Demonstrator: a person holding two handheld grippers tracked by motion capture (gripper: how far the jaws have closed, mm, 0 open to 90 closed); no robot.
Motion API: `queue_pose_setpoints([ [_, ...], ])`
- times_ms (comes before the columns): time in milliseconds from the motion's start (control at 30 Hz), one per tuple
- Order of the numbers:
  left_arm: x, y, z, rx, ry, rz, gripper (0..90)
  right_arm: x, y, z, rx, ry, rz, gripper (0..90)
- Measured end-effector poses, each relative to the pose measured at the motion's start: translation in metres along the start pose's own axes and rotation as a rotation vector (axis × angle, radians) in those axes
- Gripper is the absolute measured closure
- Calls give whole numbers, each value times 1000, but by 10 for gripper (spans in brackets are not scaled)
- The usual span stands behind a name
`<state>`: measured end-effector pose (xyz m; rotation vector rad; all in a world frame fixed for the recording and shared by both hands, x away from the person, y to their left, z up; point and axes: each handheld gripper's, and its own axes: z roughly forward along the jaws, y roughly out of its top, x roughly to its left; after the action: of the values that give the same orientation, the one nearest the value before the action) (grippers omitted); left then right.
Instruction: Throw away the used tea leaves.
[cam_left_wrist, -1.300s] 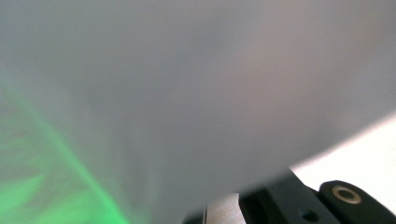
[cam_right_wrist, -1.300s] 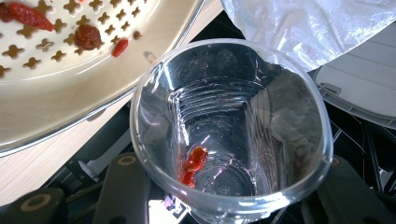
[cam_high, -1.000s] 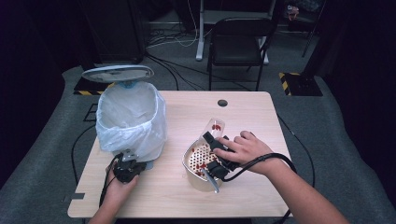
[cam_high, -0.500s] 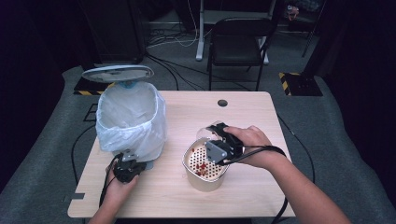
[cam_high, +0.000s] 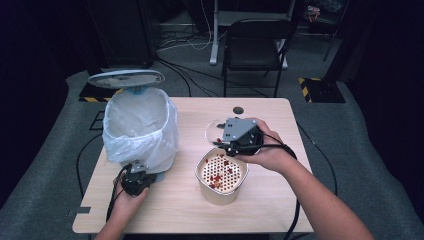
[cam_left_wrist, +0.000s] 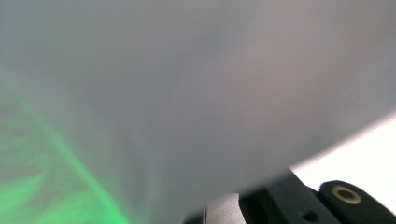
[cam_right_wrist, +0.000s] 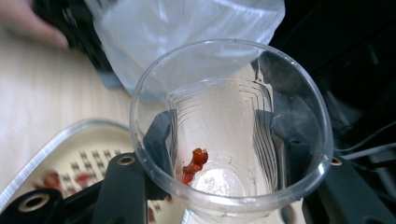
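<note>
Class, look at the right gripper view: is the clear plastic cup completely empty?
No: a few red bits cling near the bottom of the clear plastic cup.

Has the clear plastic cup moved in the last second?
Yes. The clear plastic cup, held in the right gripper, rose from the strainer bowl toward the table's far edge.

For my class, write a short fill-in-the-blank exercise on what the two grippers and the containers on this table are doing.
1. The right gripper is shut on a clear plastic ____.
2. The red bits lie on the perforated insert of the beige ____.
3. The left gripper rests against the white bag lining the ____.

Missing words: cup; container; bin.
</note>
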<state>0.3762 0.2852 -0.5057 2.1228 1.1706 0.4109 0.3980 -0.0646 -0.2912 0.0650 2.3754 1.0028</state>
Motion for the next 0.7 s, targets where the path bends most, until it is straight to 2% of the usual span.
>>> queue_pose_setpoints([
  [67, 0, 0, 0, 1, 0, 1, 900, -3, 6, 0, -21, 25, 42, 503],
  [100, 0, 0, 0, 1, 0, 1, 900, -3, 6, 0, -21, 25, 42, 503],
  [133, 0, 0, 0, -1, -1, -1, 900, -5, 12, 1, -30, 35, 81, 503],
  [200, 0, 0, 0, -3, -4, -6, 900, -7, 18, 2, -35, 40, 107, 503],
  [300, 0, 0, 0, 3, 0, 2, 900, -11, 29, 8, -53, 59, 161, 503],
  [333, 1, 0, -1, 19, 0, 19, 900, -12, 32, 10, -58, 57, 172, 503],
  [400, 1, 0, -1, 19, 6, 20, 900, -15, 38, 15, -67, 62, 201, 503],
  [467, 2, 0, -1, 23, 1, 28, 900, -18, 44, 21, -74, 64, 212, 503],
  [500, -1, 0, 1, -16, -2, -21, 900, -19, 47, 23, -80, 67, 223, 503],
  [533, 1, 0, 0, 7, 4, 3, 900, -20, 50, 26, -84, 65, 229, 503],
  [600, 2, 0, -1, 18, 9, 24, 900, -22, 58, 29, -97, 63, 243, 503],
  [700, 0, 0, 0, 0, 10, 3, 900, -26, 70, 35, -111, 57, 258, 503],
])
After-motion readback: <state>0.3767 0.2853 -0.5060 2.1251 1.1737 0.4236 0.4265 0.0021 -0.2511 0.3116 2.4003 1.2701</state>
